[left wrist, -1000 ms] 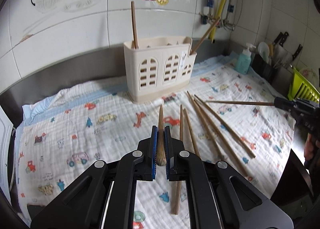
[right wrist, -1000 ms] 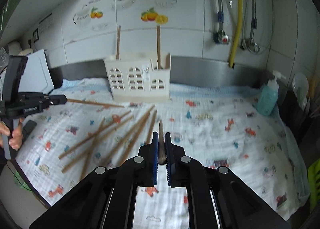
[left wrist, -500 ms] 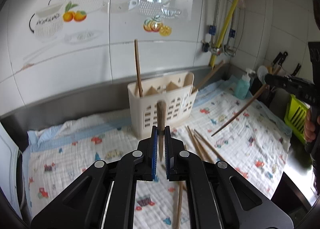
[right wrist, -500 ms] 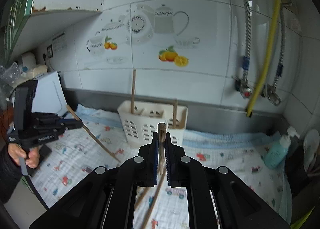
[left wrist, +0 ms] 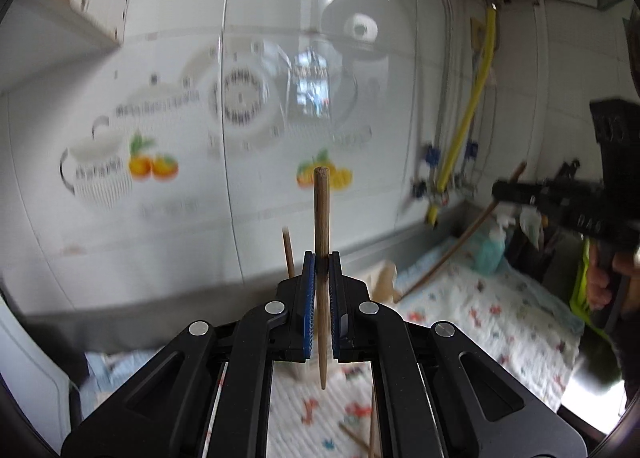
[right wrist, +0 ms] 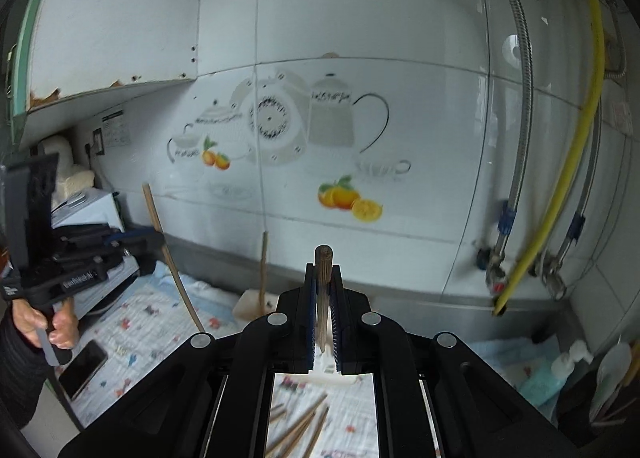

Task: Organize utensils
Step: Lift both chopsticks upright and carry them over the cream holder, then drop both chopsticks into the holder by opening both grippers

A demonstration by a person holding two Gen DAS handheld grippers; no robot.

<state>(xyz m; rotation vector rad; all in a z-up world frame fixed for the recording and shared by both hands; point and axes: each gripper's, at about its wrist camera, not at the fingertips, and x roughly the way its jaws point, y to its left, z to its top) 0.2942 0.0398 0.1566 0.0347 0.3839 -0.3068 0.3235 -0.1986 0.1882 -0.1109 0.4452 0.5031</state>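
Left gripper (left wrist: 321, 278) clenched on upright chopstick (left wrist: 321, 225), blunt end at 12 o'clock. Right gripper (right wrist: 323, 286) grips another chopstick (right wrist: 322, 270). Loose chopsticks (right wrist: 298, 428) on cloth (right wrist: 136, 322).

Left wrist view: chopstick (left wrist: 321, 258) upright between pads at centre; holder (left wrist: 385, 278) just behind, at 1 o'clock; right gripper (left wrist: 500, 190) at 3 o'clock, over cloth (left wrist: 500, 318).

Right wrist view: loose chopsticks (right wrist: 298, 428) on cloth at 6 o'clock; phone (right wrist: 82, 364) at 8 o'clock; soap bottle (right wrist: 548, 374) at 4 o'clock.
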